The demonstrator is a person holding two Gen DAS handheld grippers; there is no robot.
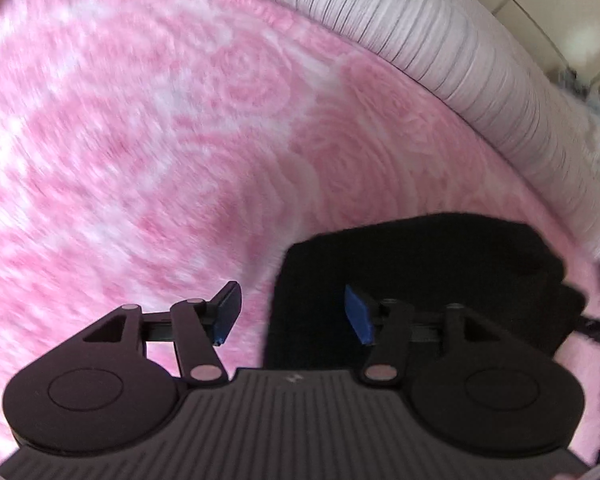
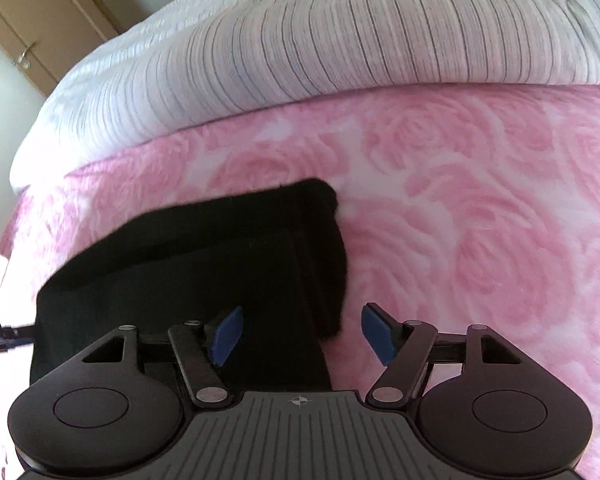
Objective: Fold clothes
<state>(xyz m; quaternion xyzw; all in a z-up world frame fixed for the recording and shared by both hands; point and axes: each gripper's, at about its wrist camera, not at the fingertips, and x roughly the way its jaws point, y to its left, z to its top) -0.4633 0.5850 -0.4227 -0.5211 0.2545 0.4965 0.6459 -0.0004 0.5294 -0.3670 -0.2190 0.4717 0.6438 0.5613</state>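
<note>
A black garment lies folded into a compact stack on a pink rose-patterned blanket. In the left wrist view it sits at the lower right, and my left gripper stands open over its left edge, nothing between the blue pads. In the right wrist view the same black garment fills the lower left. My right gripper is open just above its right edge, with the left pad over the cloth and the right pad over the blanket.
A white striped duvet is bunched along the far side of the blanket. A wooden door with a handle shows at the upper left of the right wrist view. A dark cable runs off the garment's left side.
</note>
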